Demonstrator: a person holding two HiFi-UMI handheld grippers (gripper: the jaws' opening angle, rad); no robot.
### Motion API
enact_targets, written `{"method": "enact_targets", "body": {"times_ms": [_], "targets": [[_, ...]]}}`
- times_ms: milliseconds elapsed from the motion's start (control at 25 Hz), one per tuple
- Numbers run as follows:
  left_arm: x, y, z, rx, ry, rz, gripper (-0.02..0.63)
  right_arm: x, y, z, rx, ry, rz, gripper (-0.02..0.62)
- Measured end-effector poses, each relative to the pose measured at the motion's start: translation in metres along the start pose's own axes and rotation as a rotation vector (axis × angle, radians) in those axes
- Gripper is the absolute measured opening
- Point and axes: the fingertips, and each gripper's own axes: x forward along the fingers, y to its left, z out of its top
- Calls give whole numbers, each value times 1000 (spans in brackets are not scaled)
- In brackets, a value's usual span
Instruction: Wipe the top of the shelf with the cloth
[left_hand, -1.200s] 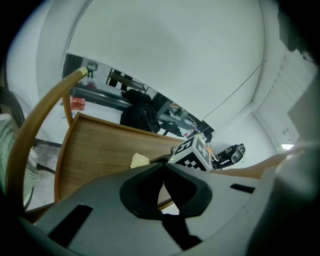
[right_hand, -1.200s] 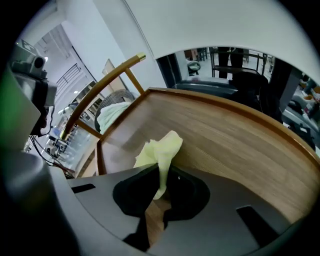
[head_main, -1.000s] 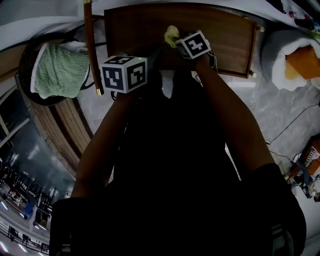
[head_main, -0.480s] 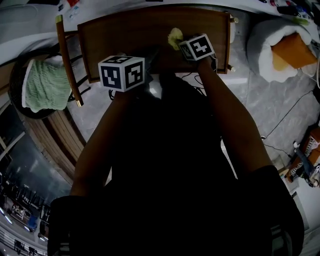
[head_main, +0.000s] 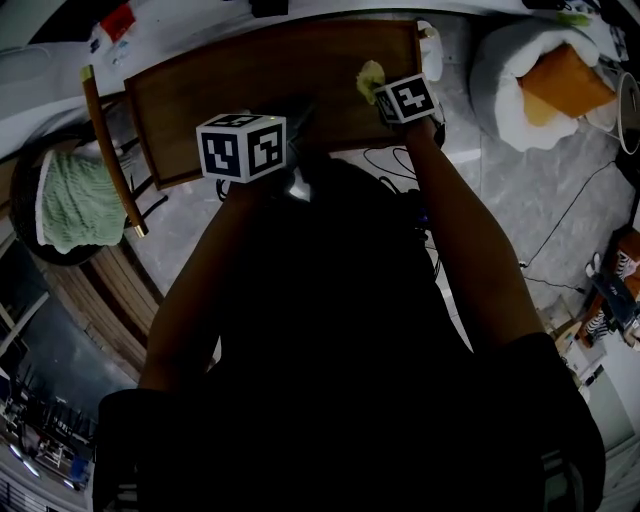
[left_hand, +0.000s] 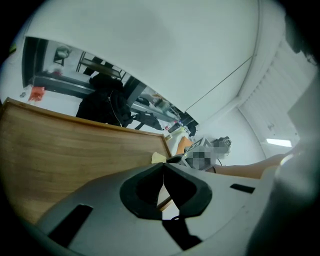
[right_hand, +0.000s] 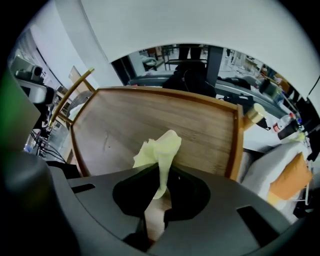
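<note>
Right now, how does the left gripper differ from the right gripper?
The right gripper is shut on a crumpled pale yellow cloth; the left gripper is shut on nothing. The right gripper reaches over the brown wooden shelf top near its right end; the left gripper sits nearer the front edge. Both point across the same shelf top.

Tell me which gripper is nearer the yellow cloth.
Right. The right gripper is clamped on the yellow cloth over the shelf top. The left gripper, shut and empty, is apart from it, to its left, by the shelf's front edge.
</note>
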Motion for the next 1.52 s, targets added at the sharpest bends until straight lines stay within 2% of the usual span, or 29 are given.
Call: {"method": "enact_targets", "body": {"times_ms": [280, 560, 640, 720, 840, 1000, 1160, 1280, 1400, 1520], "targets": [[-11, -1, 7, 7, -33, 0, 11, -19, -46, -27, 74, 106, -145, 46], [-55, 23, 12, -20, -92, 40, 11, -32, -63, -42, 188, 183, -265, 46], [-70, 33, 14, -32, -105, 51, 11, -34, -62, -42, 224, 178, -271, 46], [-87, 43, 15, -35, -116, 60, 11, -38, -52, -27, 202, 111, -254, 44], [-119, 64, 14, -34, -131, 88, 11, -38, -4, 14, 157, -31, -149, 46], [-167, 94, 15, -65, -162, 133, 11, -19, 94, 74, 150, -157, 67, 44], [-214, 112, 14, -80, -185, 178, 11, 15, 217, 120, 99, -189, 309, 44], [-243, 125, 4, -73, -171, 210, 11, 34, 312, 151, 46, -192, 469, 44], [-271, 147, -10, -89, -155, 259, 11, 62, 391, 165, -96, -146, 515, 44], [-287, 166, -21, -121, -151, 290, 11, 93, 430, 170, -210, -105, 490, 44]]}}
